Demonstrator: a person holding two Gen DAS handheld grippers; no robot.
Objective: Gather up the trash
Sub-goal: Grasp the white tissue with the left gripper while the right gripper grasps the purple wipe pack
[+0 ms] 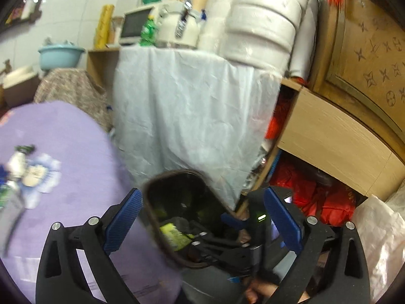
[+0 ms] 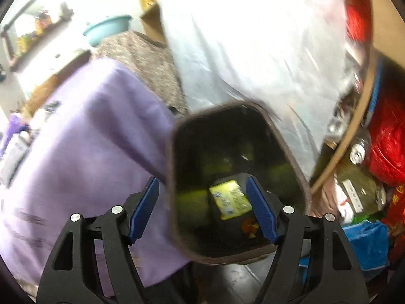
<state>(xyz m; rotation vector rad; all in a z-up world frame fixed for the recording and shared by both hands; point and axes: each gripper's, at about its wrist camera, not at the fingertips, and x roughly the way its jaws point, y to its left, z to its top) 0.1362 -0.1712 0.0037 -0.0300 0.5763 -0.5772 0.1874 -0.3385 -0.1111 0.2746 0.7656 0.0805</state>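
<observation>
The trash bin (image 2: 291, 157) is dark, with a brown rim and a rounded-rectangular opening. It stands upright beside the purple-covered table (image 2: 88, 139). Inside lies a yellow wrapper (image 2: 229, 200), flat at the bottom, beside small orange scraps (image 2: 249, 226).

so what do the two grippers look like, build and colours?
Both match: left gripper and right gripper have matte black Y-shaped linkage arms with silver pivot bolts, and fingers faced with ribbed blue pads. A green LED glows on the other unit's black body in the left view.
</observation>
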